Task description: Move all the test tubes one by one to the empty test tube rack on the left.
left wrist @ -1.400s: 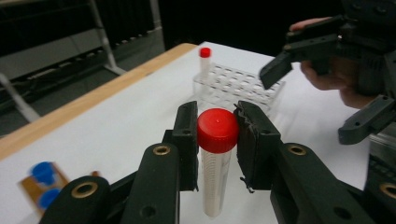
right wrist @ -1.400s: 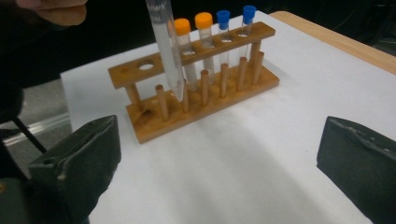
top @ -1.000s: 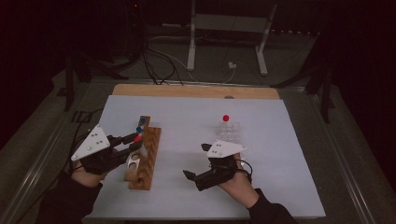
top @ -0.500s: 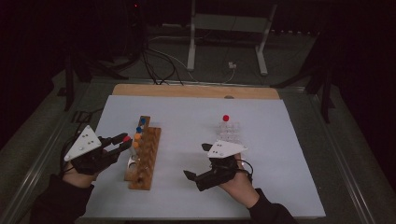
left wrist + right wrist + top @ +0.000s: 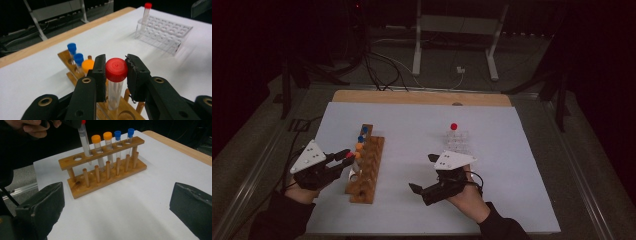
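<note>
On the left side of the counter (image 5: 512,150), your left gripper (image 5: 115,75) has its jaws pinching a red-capped tube (image 5: 115,82) just under the cap. Tube is lifted partly out of the wooden rack (image 5: 364,167), lower end w/ its tip at a hole near the rack's near end, slightly tilted in the right gripper view. Can't tell if the tip is clear of the hole.

Handling, my guess: tube is light, stiff, thin clear plastic or glass, smooth so prob slippery. Don't squeeze the body hard, could crack or pop out. Best hold is where you have it, at the cap/neck, since the cap rim stops it sliding down. Keep it upright, pull straight up so it doesn't bind in the hole.

Right gripper (image 5: 439,187) rests low on the counter, jaws spread wide, nothing between them, aimed at the rack. Behind it sits a clear rack (image 5: 458,142) w/ one red-capped tube standing at its far corner. Wooden rack also holds 2 orange-capped tubes (image 5: 102,147) and 2 blue-capped tubes (image 5: 124,138).

Vs 0.5 s ago: left gripper has moved back in toward the rack from further left. Right gripper, both racks unchanged.
</note>
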Motion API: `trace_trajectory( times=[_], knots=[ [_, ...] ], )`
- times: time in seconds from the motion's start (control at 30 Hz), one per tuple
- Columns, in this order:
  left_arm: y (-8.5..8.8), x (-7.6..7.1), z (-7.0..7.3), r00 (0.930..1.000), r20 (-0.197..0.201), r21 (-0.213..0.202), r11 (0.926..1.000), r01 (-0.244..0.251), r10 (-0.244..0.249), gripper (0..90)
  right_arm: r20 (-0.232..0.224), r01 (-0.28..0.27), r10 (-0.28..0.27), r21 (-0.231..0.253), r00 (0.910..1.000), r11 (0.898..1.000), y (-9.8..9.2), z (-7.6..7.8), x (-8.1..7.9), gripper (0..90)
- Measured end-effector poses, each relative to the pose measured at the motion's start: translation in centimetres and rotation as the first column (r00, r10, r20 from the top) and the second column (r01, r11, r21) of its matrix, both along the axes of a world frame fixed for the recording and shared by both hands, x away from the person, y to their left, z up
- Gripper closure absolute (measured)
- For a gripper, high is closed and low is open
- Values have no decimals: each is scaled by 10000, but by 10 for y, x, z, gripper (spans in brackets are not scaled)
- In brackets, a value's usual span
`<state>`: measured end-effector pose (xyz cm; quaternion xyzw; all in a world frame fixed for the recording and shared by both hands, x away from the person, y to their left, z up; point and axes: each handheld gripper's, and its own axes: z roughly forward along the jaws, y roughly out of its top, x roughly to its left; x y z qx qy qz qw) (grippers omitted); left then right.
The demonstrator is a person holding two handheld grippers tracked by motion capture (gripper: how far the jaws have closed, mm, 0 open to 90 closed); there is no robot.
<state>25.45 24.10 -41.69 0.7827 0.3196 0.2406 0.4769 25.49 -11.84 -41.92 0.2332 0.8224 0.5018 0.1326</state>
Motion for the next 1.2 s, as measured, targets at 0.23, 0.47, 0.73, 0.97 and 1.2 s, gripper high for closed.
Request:
trace_trajectory(
  times=[0.23, 0.47, 0.73, 0.97, 1.2],
  knots=[
    [-3, 2, -10, 9997, -258, 241, 9997, -49, 55, 718, -3, 5, -5, -3, 10000, 10000, 0, 0, 0, 0],
    [-5, 4, -15, 9989, -458, 470, 9989, -44, 66, 718, 14, 18, -18, 32, 10000, 10000, -1, 1, 0, 0],
    [-9, 7, -21, 9973, -733, 917, 9958, -40, 107, 717, 0, 39, -39, 53, 10000, 10000, -2, 1, 0, 0],
    [-11, 6, -21, 9973, -725, 1016, 9948, 8, 66, 710, -21, 6, -6, 90, 10000, 10000, -2, 2, 1, 0],
    [-14, -1, -10, 9987, -430, 755, 9966, 318, -286, 492, 102, 88, -90, 206, 9999, 9997, -7, 6, 2, 0]
  ],
)
